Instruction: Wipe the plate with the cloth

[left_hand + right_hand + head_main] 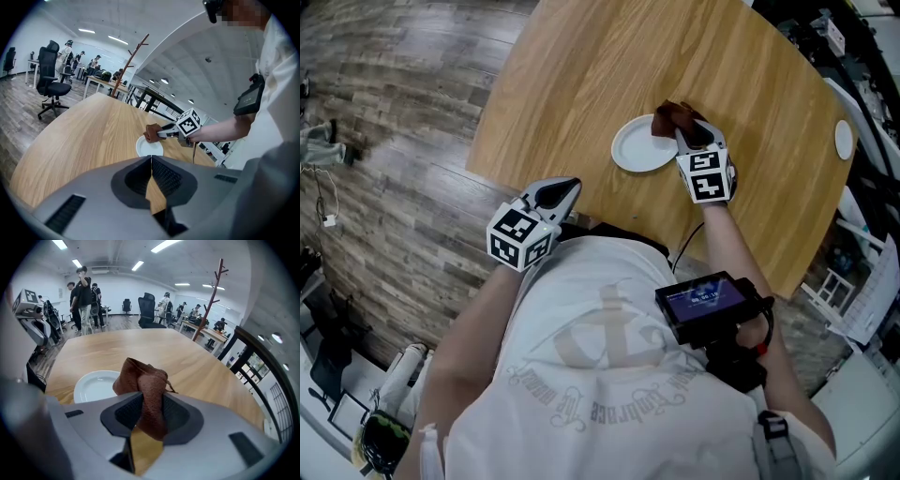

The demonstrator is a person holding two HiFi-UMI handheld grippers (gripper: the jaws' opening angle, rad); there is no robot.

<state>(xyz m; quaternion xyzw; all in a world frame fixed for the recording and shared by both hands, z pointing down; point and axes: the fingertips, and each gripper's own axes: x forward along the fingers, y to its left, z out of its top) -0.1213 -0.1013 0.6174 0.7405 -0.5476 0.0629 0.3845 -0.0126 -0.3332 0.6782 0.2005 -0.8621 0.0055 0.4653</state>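
The right gripper was clamped on the brown cloth, which stood pinched between its two jaws; in the right gripper view the cloth rose in a crumpled bunch ahead of the jaw tips, with a tail of it hanging down behind them. The white plate lay on the wooden table just to the left of this gripper's tips, and the bunched cloth sat over the plate's right rim; whether it touched the rim could not be told. The plate's middle looked bare and white in the right gripper view. The left gripper was held well back from the plate, at the near edge of the table close to the person's body, with its marker cube turned toward the floor. Its jaws were pressed together with nothing between them, as the left gripper view showed, and they pointed across the tabletop toward the plate and the other gripper beyond it. Farther off past the right gripper's tips stood a wooden coat stand and a black office chair.
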